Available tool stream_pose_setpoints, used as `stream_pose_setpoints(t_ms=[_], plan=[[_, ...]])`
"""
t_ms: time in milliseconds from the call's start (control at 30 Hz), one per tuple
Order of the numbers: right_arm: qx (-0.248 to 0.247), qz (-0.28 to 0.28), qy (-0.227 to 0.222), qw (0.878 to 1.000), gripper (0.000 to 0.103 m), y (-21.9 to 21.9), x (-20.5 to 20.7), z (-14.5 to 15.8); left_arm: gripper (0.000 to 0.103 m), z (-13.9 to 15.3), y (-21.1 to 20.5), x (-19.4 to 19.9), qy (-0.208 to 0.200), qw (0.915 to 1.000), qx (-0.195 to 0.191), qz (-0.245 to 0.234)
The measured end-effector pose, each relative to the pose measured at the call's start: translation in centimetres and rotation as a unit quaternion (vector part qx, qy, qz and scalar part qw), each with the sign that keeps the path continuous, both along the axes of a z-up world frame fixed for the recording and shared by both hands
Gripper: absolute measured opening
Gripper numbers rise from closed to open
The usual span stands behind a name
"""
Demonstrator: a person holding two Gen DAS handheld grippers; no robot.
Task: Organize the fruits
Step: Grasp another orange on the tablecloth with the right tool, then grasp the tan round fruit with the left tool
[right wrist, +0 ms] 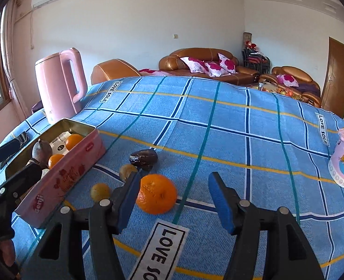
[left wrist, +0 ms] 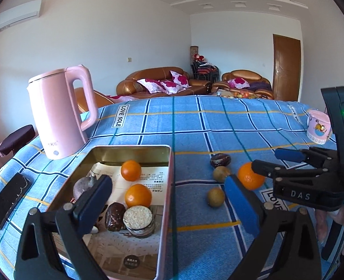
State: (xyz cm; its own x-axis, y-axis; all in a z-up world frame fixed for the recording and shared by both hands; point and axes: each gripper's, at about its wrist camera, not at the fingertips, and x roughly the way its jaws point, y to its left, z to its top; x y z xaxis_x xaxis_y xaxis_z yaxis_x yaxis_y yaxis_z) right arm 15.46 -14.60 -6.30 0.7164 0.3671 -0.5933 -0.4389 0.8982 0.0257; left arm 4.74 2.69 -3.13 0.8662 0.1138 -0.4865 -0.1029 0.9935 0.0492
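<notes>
Jaws stand wide on the left gripper (left wrist: 167,200), its blue pads spread either side of the pink tin (left wrist: 170,186)'s right wall with nothing between them, the gripper tilted down over the tin's near end; the right gripper (right wrist: 174,201) has its jaws parted to a middling gap, also angled down at the counter (right wrist: 241,140), and its left pad sits just beside a loose orange (right wrist: 156,193) that lies on the blue checked cloth without being pinched. In the left wrist view the right gripper reaches in from the right edge with fingers of the person's hand (left wrist: 335,217) below it. Inside the tin lie two oranges (left wrist: 138,194), a dark round fruit (left wrist: 82,185), a chocolate piece and a rice cake. On the cloth beside the tin rest two small brownish fruits (right wrist: 100,191) and a dark wrapped piece (right wrist: 144,158), near the loose orange. A pink kettle (right wrist: 60,86) stands behind the tin
</notes>
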Motion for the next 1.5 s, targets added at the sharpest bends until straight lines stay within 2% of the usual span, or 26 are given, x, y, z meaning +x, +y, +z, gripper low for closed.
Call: stream_pose_setpoints(t_ms=[167,333,367,400,500,600,700,767,800,867,933,1033,1233,1300,1400,1500], plan=[[-0.007,0.018,0.019,1.0,0.062,1.1,0.7,-0.5,0.099,-0.1,0.1,0.3,0.002,1.0,0.001,0.005],[-0.008,0.03,0.075,0.997,0.062,1.9,2.6,-1.8,0.099,0.2,0.5,0.6,-0.002,0.9999,0.002,0.011],[-0.009,0.031,0.081,0.996,0.055,2.0,2.7,-1.9,0.099,0.2,0.4,0.7,-0.002,0.9999,0.004,0.01],[-0.012,0.035,0.083,0.996,0.048,2.1,2.6,-2.0,0.099,0.2,0.2,0.9,-0.001,0.9999,0.006,0.008],[-0.032,0.032,0.069,0.997,0.047,2.2,1.2,-1.9,0.099,0.4,-0.4,0.9,-0.004,0.9999,0.009,-0.004],[-0.022,0.014,0.055,0.998,0.047,0.9,-0.2,-1.4,0.097,0.2,-1.2,1.3,0.004,0.9997,0.011,-0.02],[0.0,-0.006,0.044,0.999,0.047,-0.5,-0.8,-1.0,0.086,-0.4,-2.3,2.1,0.026,0.9986,0.008,-0.045],[0.017,-0.019,0.044,0.999,0.047,-1.3,-0.7,-0.9,0.075,-0.9,-2.9,2.8,0.043,0.9975,0.009,-0.056],[0.023,-0.023,0.046,0.998,0.048,-1.6,-0.6,-0.9,0.074,-1.2,-3.3,3.1,0.051,0.9968,0.013,-0.061],[0.031,-0.026,0.049,0.998,0.048,-1.9,-0.5,-0.8,0.063,-1.5,-3.8,3.6,0.066,0.9954,0.017,-0.068],[0.035,-0.028,0.046,0.998,0.048,-2.0,-0.5,-0.7,0.062,-1.8,-4.5,4.0,0.077,0.9936,0.029,-0.078],[0.039,-0.028,0.046,0.998,0.048,-2.0,-0.5,-0.7,0.053,-2.5,-5.6,4.9,0.106,0.989,0.045,-0.092],[0.045,-0.026,0.048,0.997,0.048,-2.2,-0.3,-0.7,0.042,-4.1,-6.8,6.7,0.161,0.9794,0.067,-0.102],[0.043,-0.023,0.049,0.998,0.048,-2.0,-0.3,-0.7,0.026,-4.5,-6.6,7.1,0.173,0.9779,0.06,-0.1],[0.043,-0.021,0.048,0.998,0.048,-2.0,-0.4,-0.7,0.026,-4.4,-5.9,7.3,0.171,0.9796,0.037,-0.099],[0.048,-0.018,0.043,0.998,0.048,-2.2,-0.6,-0.6,0.026,-3.8,-5.4,6.8,0.152,0.9834,0.023,-0.097]])
